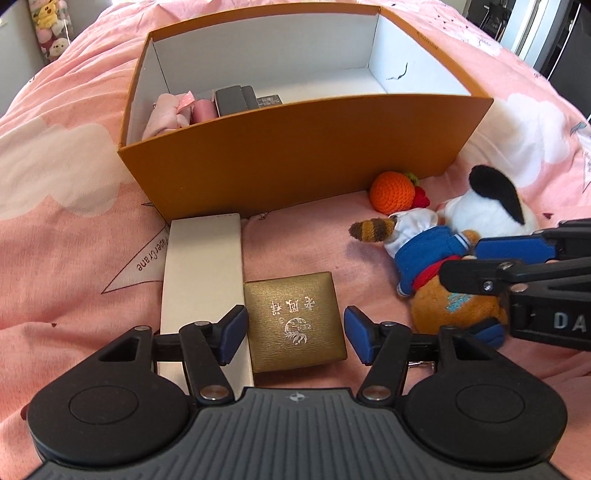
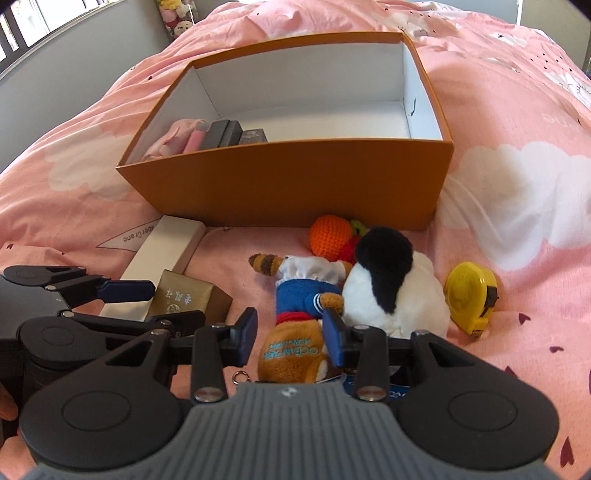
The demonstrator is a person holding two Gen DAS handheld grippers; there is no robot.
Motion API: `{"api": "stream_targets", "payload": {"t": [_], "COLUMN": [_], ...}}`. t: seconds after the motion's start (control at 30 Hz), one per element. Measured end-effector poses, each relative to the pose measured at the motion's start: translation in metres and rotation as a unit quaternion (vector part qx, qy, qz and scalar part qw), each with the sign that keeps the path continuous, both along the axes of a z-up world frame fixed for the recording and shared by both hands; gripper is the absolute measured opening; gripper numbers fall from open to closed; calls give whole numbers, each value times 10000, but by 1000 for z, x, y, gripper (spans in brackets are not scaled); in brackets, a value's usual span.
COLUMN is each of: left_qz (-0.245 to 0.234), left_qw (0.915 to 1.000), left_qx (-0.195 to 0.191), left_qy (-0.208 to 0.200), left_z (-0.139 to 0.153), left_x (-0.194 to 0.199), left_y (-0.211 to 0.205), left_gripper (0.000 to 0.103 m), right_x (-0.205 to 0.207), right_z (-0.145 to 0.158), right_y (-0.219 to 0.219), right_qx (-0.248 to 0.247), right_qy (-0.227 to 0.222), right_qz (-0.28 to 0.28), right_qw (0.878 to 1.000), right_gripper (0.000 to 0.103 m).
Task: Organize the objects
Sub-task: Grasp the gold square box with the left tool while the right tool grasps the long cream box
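Note:
An orange cardboard box [image 1: 295, 155] with a white inside stands open on the pink bed; it also shows in the right wrist view [image 2: 295, 184]. My left gripper [image 1: 295, 334] is open, its jaws on either side of a gold jewellery box [image 1: 295, 321], with small gaps. A long white box [image 1: 203, 277] lies to its left. My right gripper [image 2: 291, 341] is open around a brown plush raccoon [image 2: 295, 354] in blue clothes, which lies on the bed. A black-and-white plush [image 2: 388, 291], an orange crochet fruit [image 2: 328, 236] and a yellow tape measure [image 2: 469, 295] lie nearby.
Pink cloth [image 1: 166, 114], a pink item and dark small boxes [image 1: 236, 99] sit in the orange box's left end. Plush toys [image 1: 48, 26] stand by the wall at the far left. The pink bedding [image 1: 55, 184] is soft and wrinkled.

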State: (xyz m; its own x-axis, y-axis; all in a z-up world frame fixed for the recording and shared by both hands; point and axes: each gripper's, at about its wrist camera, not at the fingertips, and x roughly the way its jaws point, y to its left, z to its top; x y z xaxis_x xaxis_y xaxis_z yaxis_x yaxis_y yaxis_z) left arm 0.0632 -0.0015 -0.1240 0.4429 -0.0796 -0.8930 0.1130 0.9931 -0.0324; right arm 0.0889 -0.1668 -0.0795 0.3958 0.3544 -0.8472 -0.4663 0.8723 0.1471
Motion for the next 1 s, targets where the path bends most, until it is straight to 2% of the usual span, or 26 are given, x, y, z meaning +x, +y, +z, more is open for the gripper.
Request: {"api": "stream_targets", "payload": {"t": [0.07, 0.2, 0.27, 0.43, 0.6, 0.73, 0.83, 1.0], "left_qz": [9, 66, 76, 77, 32, 104, 175, 385], "left_qw": [10000, 9998, 9997, 9997, 9995, 9986, 9989, 9989], "left_qx": [-31, -141, -208, -206, -305, -517, -353, -12], "left_qy": [80, 139, 133, 95, -44, -92, -255, -251], "left_z": [-3, -5, -5, 0, 18, 38, 51, 64], "left_x": [2, 2, 1, -3, -11, -15, -15, -12], "left_y": [0, 2, 3, 3, 7, 16, 21, 35], "left_gripper": [73, 74, 69, 68, 68, 68, 68, 68], "right_x": [-1, -4, -3, -5, -6, -5, -1, 7], "right_z": [2, 13, 18, 25, 29, 33, 34, 32], "right_y": [-1, -10, -15, -21, -20, -6, 7, 35], "right_qx": [-11, 100, 118, 62, 109, 294, 538, 791], "right_qy": [-60, -261, -307, -435, -493, -433, -266, -34], "right_qz": [-34, -151, -219, -259, -153, 257, 475, 808], "right_qw": [10000, 9995, 9992, 9987, 9986, 9983, 9971, 9936], "right_gripper": [41, 41, 41, 41, 41, 41, 41, 41]}}
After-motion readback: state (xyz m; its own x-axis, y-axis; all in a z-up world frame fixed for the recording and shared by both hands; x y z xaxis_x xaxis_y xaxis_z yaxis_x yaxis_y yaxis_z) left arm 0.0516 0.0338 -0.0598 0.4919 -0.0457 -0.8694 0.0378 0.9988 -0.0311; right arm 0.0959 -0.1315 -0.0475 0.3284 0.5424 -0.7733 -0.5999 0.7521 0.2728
